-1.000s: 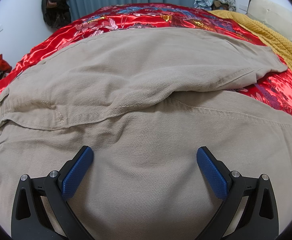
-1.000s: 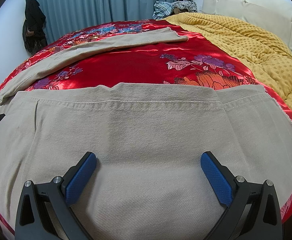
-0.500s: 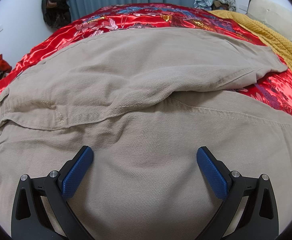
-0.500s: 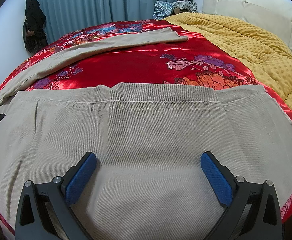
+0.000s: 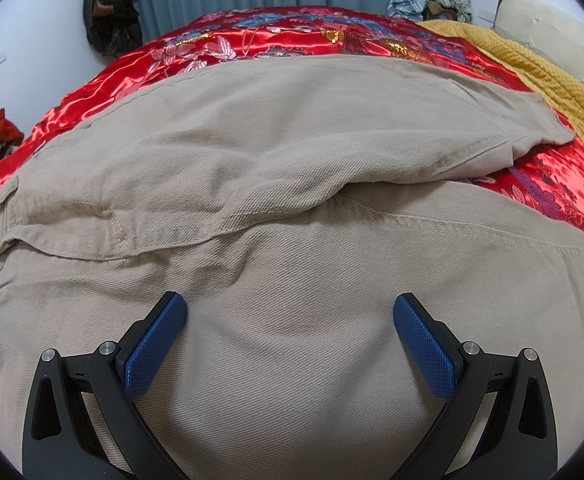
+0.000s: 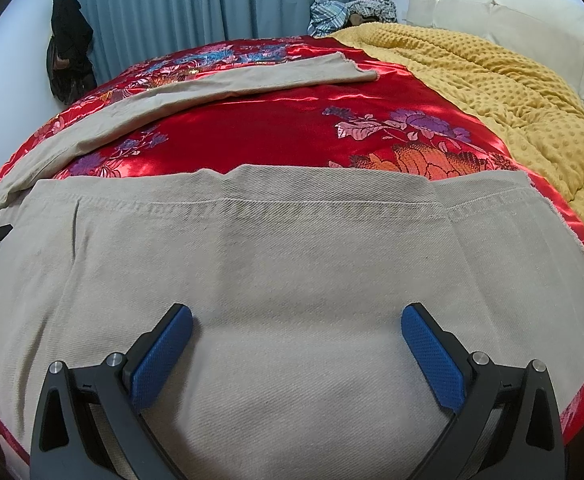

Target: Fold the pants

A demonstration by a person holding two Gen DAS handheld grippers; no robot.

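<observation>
With the left tongs and right tongs spread wide and empty above them, the tan pants, spread on the red bedspread, look soft, limp and moderately heavy; grip the stitched hem.

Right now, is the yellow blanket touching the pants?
Apart. The right wrist view shows bare red bedspread between the far leg of the pants and the yellow blanket.

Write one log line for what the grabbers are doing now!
left gripper: open, over pants | right gripper: open, over pants | pants: flat on bedspread
</observation>
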